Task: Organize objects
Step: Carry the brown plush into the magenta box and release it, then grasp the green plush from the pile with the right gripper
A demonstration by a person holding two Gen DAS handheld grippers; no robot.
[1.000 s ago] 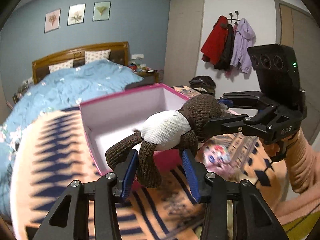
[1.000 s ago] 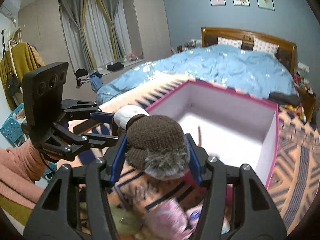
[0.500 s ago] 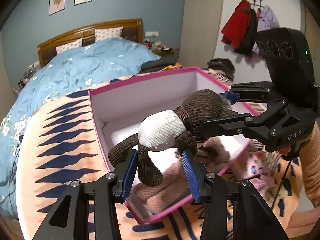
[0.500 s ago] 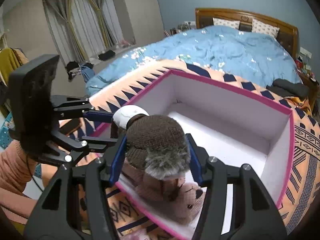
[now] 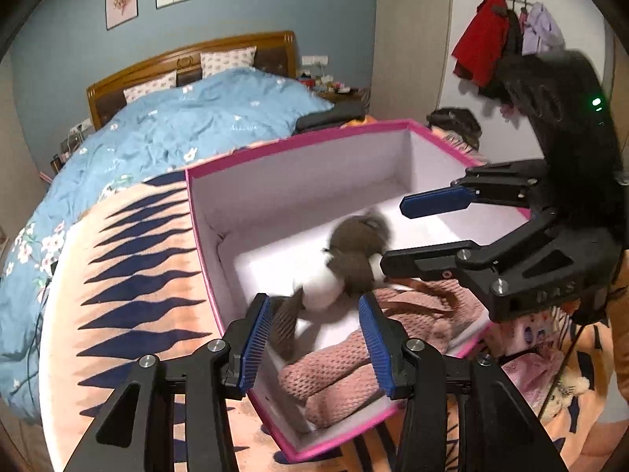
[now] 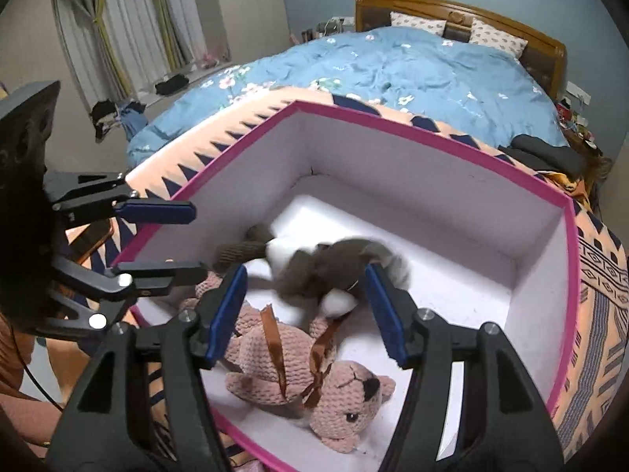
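Observation:
A brown and white knitted plush toy (image 5: 346, 263) lies blurred inside the pink-rimmed white box (image 5: 298, 145), partly on a pink knitted bear (image 5: 377, 354). It also shows in the right wrist view (image 6: 322, 267), above the pink bear (image 6: 314, 377) with brown ribbons, inside the box (image 6: 432, 145). My left gripper (image 5: 314, 338) is open and empty over the box's near edge. My right gripper (image 6: 306, 310) is open and empty above the toys. Each gripper shows in the other's view, the right one (image 5: 428, 232) and the left one (image 6: 173, 240).
The box sits on an orange and navy patterned blanket (image 5: 129, 295) on a bed with a blue floral duvet (image 5: 177, 126). More soft toys (image 5: 542, 358) lie right of the box. Coats (image 5: 503, 35) hang on the wall.
Both grippers opened and let go of the brown plush toy, which dropped into the box beside the pink bear. Both grippers now stand over the box.

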